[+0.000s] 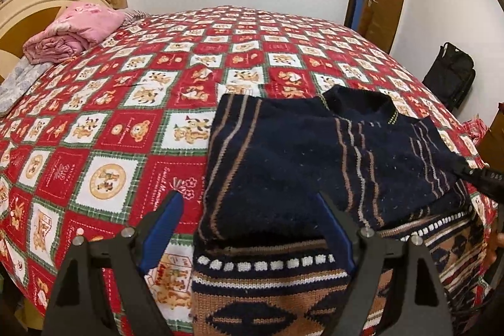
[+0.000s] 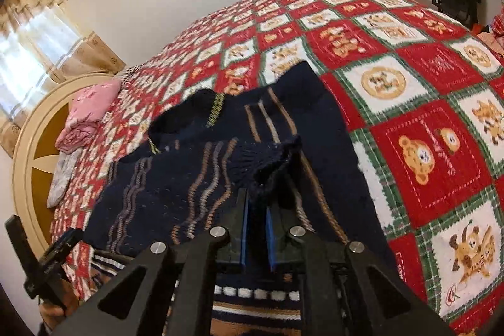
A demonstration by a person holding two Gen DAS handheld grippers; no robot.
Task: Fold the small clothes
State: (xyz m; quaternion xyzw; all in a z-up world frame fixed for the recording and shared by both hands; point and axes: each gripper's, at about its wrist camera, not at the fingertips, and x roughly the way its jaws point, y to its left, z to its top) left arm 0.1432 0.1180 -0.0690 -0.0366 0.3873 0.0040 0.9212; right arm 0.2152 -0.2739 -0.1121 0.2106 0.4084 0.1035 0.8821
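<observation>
Blue pads (image 2: 271, 236) of the right gripper (image 2: 257, 203) are clenched on a dark ribbed cuff (image 2: 267, 164), lifting that sleeve over the sweater (image 2: 189, 178); the left gripper (image 1: 249, 200) hangs released, jaws wide, one finger (image 1: 165, 229) above the quilt (image 1: 110, 147), the other over the knit; the sweater lies partly folded at the bed's near edge; a pink blanket (image 1: 75, 33) sits by the headboard (image 1: 28, 5).

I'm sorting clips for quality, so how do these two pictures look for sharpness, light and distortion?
Left wrist view: sharp, evenly lit, bedspread bulged by the fisheye. Right wrist view: tilted, motion-blurred on the sweater, window blown out, dark corners in both.
</observation>
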